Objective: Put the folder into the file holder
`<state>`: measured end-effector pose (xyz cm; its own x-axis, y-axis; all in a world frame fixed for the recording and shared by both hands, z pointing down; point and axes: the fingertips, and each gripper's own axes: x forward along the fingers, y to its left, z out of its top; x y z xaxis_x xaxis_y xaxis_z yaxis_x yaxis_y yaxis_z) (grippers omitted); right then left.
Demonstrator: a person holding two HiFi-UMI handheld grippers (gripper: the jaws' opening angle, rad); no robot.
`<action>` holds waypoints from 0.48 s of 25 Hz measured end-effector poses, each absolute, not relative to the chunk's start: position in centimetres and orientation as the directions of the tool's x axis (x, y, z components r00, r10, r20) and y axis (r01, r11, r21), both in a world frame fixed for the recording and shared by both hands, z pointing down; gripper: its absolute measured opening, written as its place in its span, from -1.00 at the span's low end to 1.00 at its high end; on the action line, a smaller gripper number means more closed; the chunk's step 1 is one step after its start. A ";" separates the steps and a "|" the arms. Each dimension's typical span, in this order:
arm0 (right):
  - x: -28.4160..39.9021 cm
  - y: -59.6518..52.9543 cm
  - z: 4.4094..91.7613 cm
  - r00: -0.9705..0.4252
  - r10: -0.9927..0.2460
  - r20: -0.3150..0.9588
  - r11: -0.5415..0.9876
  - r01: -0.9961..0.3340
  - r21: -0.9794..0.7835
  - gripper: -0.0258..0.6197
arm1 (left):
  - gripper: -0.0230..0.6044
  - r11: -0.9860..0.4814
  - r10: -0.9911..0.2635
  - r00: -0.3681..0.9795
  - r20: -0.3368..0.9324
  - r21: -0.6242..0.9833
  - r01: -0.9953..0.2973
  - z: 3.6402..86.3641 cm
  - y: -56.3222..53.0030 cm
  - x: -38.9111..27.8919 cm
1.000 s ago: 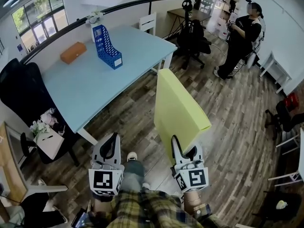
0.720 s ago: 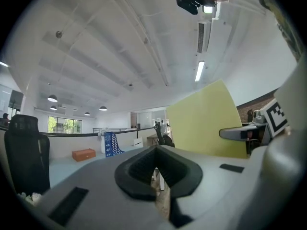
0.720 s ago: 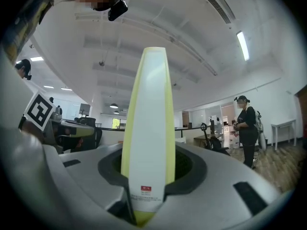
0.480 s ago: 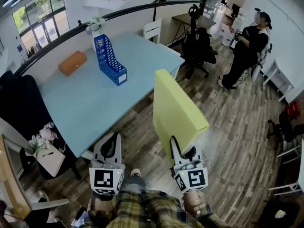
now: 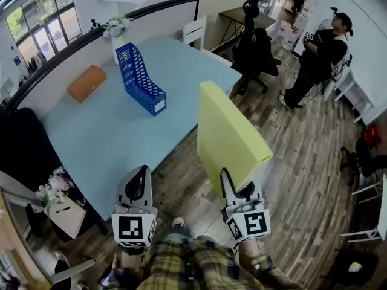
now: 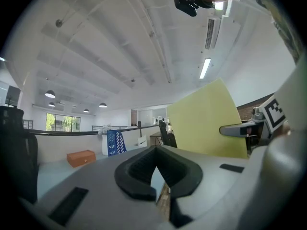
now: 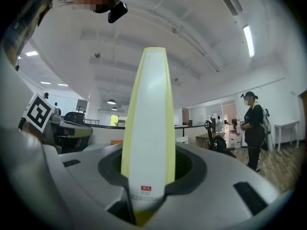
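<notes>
A large yellow-green folder [image 5: 227, 135] stands on edge, upright, and my right gripper [image 5: 234, 185] is shut on its lower corner. In the right gripper view the folder's white spine [image 7: 146, 128] rises straight up from between the jaws. A blue slotted file holder [image 5: 140, 80] stands on the light-blue table [image 5: 103, 138], well ahead and to the left of the folder. My left gripper [image 5: 139, 175] hovers over the table's near edge, shut, with nothing in it. From the left gripper view [image 6: 154, 166] the file holder [image 6: 114, 143] is small and far off, and the folder [image 6: 206, 121] is to the right.
An orange box [image 5: 86, 82] lies on the table behind the holder. A white vase of flowers [image 5: 117, 28] stands at the table's far edge. Black office chairs [image 5: 257, 50] and a standing person [image 5: 320, 56] are at the far right on the wood floor. A dark chair [image 5: 21, 147] sits left of the table.
The table and file holder have come closer in the head view as both grippers moved forward together. The folder stays gripped upright in the right gripper.
</notes>
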<state>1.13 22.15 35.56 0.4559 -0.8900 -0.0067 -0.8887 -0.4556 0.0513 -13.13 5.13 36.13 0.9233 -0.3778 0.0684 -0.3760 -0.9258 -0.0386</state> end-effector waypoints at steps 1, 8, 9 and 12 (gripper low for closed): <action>1.2 21.6 35.6 0.456 -0.890 -0.002 -0.456 -0.888 0.053 -0.44 | -0.96 -0.927 -0.376 0.924 0.069 -0.037 -0.374 36.2 4.5 -13.1; 1.7 18.9 35.5 0.453 -0.891 0.018 -0.451 -0.890 0.069 -0.44 | -0.95 -0.919 -0.394 0.914 0.101 -0.011 -0.395 37.8 1.4 -13.7; 1.9 18.5 35.4 0.454 -0.891 0.017 -0.452 -0.890 0.069 -0.44 | -0.95 -0.917 -0.397 0.912 0.101 -0.009 -0.398 37.8 1.1 -13.7; 2.7 17.4 35.2 0.448 -0.894 0.017 -0.446 -0.892 0.076 -0.44 | -0.96 -0.910 -0.413 0.906 0.098 -0.002 -0.415 37.8 0.0 -13.5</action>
<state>2.69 17.36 35.17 0.4480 -0.8939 0.0172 -0.8920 -0.4456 0.0755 -13.48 -0.02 37.85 0.9055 -0.4128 0.0980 -0.4146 -0.9100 -0.0020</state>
